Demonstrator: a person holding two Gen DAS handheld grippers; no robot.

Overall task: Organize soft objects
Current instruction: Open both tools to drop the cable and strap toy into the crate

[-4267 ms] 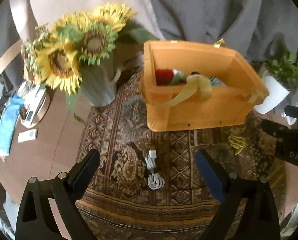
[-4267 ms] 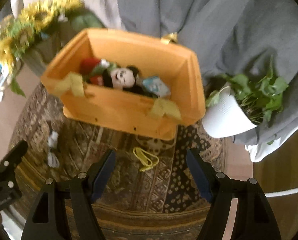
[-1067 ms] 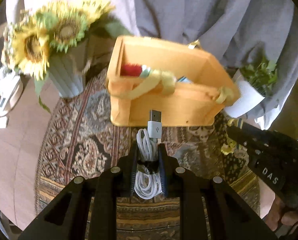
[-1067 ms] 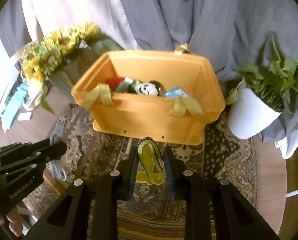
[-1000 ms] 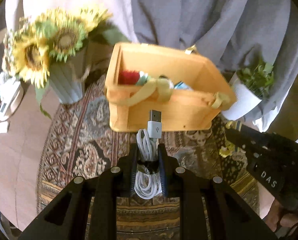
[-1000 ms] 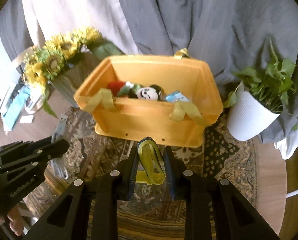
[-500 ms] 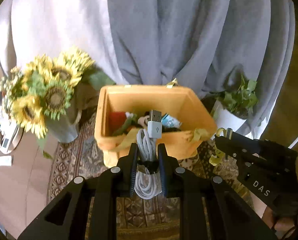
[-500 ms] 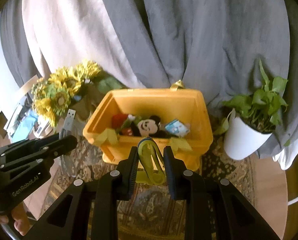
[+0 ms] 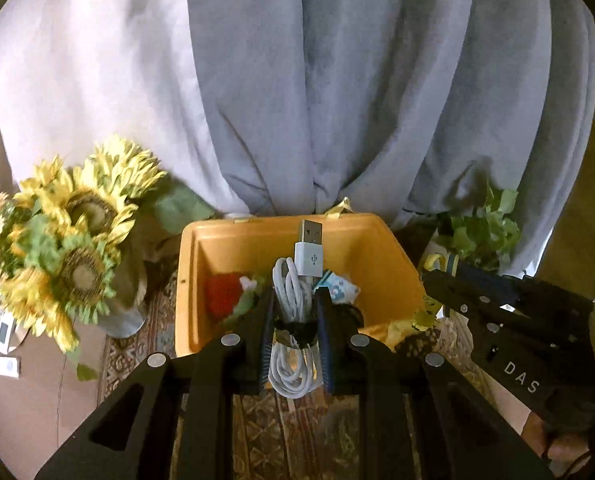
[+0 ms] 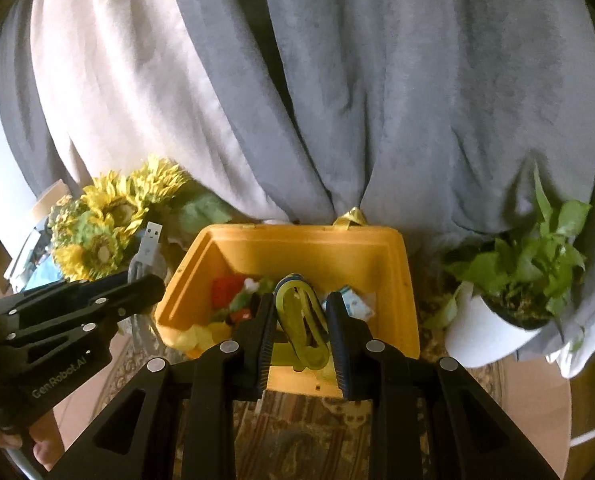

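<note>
My left gripper (image 9: 295, 334) clamps the cable (image 9: 295, 292) by its banded middle so the coil holds; my right gripper (image 10: 302, 334) pinches the yellow band (image 10: 300, 320), both raised facing the bin (image 10: 395, 280) for dropping.

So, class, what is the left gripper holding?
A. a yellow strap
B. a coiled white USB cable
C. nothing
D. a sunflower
B: the left gripper is shut on the coiled white USB cable, plug pointing up, in front of the orange bin; the yellow strap is in the right gripper.
</note>
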